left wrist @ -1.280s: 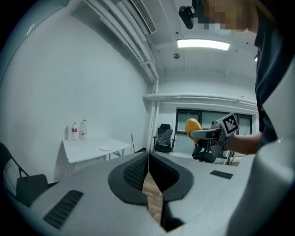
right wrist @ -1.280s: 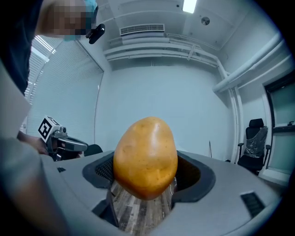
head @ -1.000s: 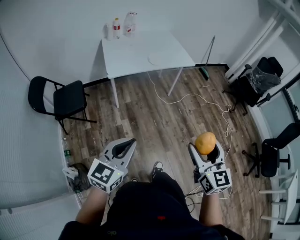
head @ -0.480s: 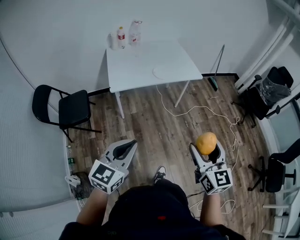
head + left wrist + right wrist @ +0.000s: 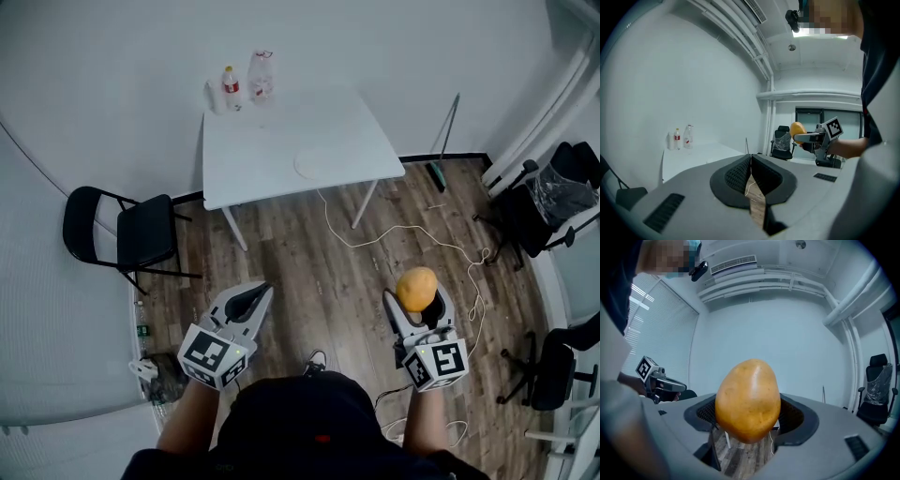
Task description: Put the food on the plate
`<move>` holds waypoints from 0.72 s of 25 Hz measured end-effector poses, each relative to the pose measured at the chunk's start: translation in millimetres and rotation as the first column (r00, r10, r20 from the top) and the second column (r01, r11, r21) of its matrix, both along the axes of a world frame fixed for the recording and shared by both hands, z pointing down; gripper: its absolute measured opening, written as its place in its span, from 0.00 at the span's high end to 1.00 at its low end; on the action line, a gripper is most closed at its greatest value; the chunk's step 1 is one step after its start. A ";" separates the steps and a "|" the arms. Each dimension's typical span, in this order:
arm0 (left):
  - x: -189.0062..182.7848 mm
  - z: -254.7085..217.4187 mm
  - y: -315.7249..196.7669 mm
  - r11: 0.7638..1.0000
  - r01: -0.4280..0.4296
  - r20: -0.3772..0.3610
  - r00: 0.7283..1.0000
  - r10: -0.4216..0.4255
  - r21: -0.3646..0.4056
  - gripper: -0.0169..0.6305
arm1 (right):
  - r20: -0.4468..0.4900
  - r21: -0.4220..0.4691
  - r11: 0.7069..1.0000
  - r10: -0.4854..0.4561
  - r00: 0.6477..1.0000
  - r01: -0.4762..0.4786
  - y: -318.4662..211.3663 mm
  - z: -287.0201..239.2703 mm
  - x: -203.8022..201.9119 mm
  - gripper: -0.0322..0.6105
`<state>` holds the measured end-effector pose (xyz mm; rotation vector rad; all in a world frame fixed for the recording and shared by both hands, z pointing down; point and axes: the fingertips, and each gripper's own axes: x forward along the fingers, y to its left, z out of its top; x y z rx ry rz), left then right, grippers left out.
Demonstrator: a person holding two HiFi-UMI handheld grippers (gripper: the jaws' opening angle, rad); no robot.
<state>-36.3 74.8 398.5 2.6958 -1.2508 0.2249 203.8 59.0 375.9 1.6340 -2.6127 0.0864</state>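
Holding potato (image 5: 416, 286) in right gripper (image 5: 418, 302), pads pressed on both its sides, long axis upright in the right gripper view. Carrying nothing in left gripper (image 5: 251, 298): jaws closed, pads meeting at the tips, with just a sliver of floor visible behind them. Standing well back from white table (image 5: 281, 127), with both grippers out over wood plank floor (image 5: 319, 253), roughly level and well apart.

Labels: can't read the print on the red label of the small bottle (image 5: 229, 82), too small. Same for the taller clear bottle (image 5: 262, 73) just beside it. Also noting a pale container (image 5: 213, 92) on the small bottle's other side. Grouped all three at the table's far left corner, near the wall. Otherwise only seeing black-and-white square markers on each gripper's cube.

Spotted white plate (image 5: 322, 164) lying flat near the table's front right edge, hard to separate from the tabletop in colour, well apart from the potato. Not on the plate yet.

Room: plain white walls. Noting:
- black folding chair (image 5: 122, 230) left of the table, by the wall
- white cable (image 5: 403, 230) snaking over the floor from under the table toward the right
- black office chairs (image 5: 553, 183) along the right side, one with a clear plastic bag on it
- long-handled tool (image 5: 448, 131) leaning at the wall right of the table
- pipes and an air-conditioning unit (image 5: 733, 263) up near the ceiling, per the right gripper view
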 end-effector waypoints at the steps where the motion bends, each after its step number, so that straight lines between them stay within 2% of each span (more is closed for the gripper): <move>1: 4.9 2.1 -7.5 1.000 0.013 0.004 1.000 -0.013 -0.009 0.94 | 0.005 -0.002 1.000 -0.005 1.000 0.005 -8.7 2.1 7.1 0.37; 8: 32.0 8.2 -53.2 0.996 0.075 0.024 0.997 -0.075 -0.038 0.94 | 0.034 -0.023 0.999 -0.034 0.999 0.035 -60.4 18.9 43.0 0.37; 12: 44.2 8.8 -68.3 0.995 0.084 0.032 0.996 -0.083 -0.050 0.94 | 0.046 -0.035 0.998 -0.042 0.998 0.043 -75.1 24.9 52.3 0.37; 18: 46.6 1.5 -100.7 0.996 0.086 -0.004 0.996 -0.086 0.000 0.94 | 0.032 -0.054 0.998 -0.040 0.999 0.042 -101.2 35.1 52.1 0.37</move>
